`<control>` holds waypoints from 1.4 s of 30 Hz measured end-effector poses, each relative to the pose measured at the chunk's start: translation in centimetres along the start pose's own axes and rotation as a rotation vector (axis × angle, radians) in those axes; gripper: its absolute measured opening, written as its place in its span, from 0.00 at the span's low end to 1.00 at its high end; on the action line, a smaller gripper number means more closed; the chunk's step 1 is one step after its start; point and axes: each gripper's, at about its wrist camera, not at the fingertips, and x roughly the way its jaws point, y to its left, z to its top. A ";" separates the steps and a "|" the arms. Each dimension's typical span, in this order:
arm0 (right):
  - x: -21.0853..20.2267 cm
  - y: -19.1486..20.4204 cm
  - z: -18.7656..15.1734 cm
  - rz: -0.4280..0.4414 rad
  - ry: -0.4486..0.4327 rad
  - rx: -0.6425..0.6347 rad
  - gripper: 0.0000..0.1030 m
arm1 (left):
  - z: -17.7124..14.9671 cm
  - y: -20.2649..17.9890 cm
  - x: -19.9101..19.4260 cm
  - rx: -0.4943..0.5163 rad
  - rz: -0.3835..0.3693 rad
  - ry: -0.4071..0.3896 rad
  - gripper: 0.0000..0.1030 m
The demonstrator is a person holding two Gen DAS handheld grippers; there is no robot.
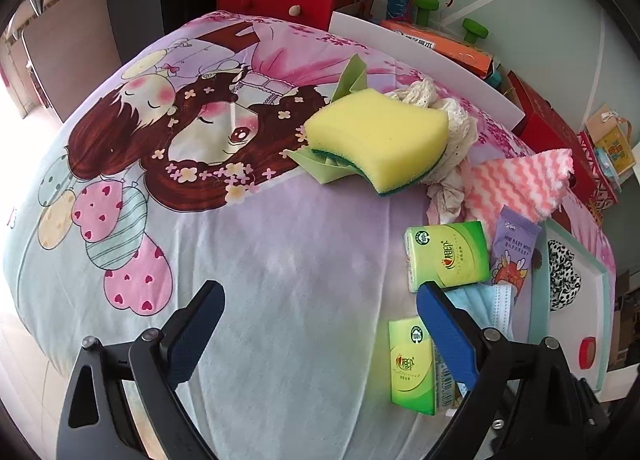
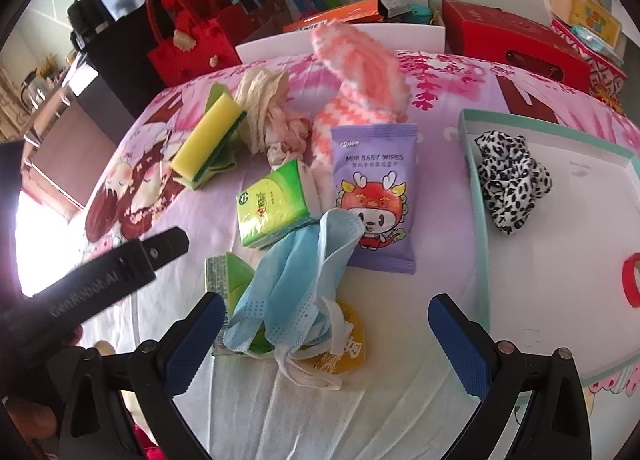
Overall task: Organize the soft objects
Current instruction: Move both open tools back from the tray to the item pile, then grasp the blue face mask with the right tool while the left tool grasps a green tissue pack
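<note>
Soft things lie on a cartoon-print cloth. A yellow sponge (image 1: pixel 378 136) (image 2: pixel 206 136) rests on a green cloth, beside a cream lace cloth (image 1: pixel 448 116) (image 2: pixel 266 112) and a pink zigzag cloth (image 1: pixel 520 184) (image 2: pixel 360 72). Two green tissue packs (image 1: pixel 446 254) (image 1: pixel 412 366), the far one also in the right wrist view (image 2: pixel 276 204), a purple baby-wipes pack (image 2: pixel 374 196) and a blue face mask (image 2: pixel 296 292) lie nearer. A leopard scrunchie (image 2: pixel 510 180) sits in the white tray (image 2: pixel 480 220). My left gripper (image 1: pixel 318 330) is open and empty. My right gripper (image 2: pixel 326 344) is open over the mask.
Red bags (image 2: pixel 192 44), an orange box (image 1: pixel 440 44), a red box (image 2: pixel 516 44), green dumbbells and a bottle crowd the far edge. A red ring (image 2: pixel 630 280) lies in the tray. The left gripper's finger (image 2: pixel 120 264) reaches in from the left in the right wrist view.
</note>
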 end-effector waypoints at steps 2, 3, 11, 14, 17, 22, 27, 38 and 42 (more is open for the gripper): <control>0.4 0.2 -0.1 0.007 0.011 -0.005 0.99 | 0.0 0.1 0.0 -0.006 -0.007 0.003 0.94; 0.5 0.2 -0.1 0.007 0.016 -0.008 0.98 | 0.0 0.1 0.1 -0.008 -0.010 0.005 0.94; 1.2 -0.7 -0.3 0.015 0.021 0.022 0.87 | -0.3 -1.1 0.6 0.012 -0.063 0.041 0.94; 1.2 -1.1 -0.3 0.024 0.021 0.040 0.81 | -0.4 -1.4 0.8 0.009 -0.092 0.061 0.94; 1.5 -1.4 -0.4 0.036 0.040 0.050 0.69 | -0.6 -1.7 1.1 0.014 -0.098 0.076 0.94; 1.4 -1.3 -0.5 0.064 0.046 0.054 0.48 | -0.9 -2.1 2.0 0.013 -0.122 0.115 0.94; 1.5 -1.2 -0.5 0.073 0.046 0.068 0.34 | -1.2 -2.3 2.3 0.020 -0.127 0.129 0.94; 0.7 -3.2 -0.5 0.073 0.025 0.130 0.22 | -1.8 -2.7 3.0 0.023 -0.149 0.164 0.85; 0.5 -3.8 -0.3 0.070 0.015 0.150 0.20 | -2.0 -2.8 3.4 0.033 -0.152 0.179 0.71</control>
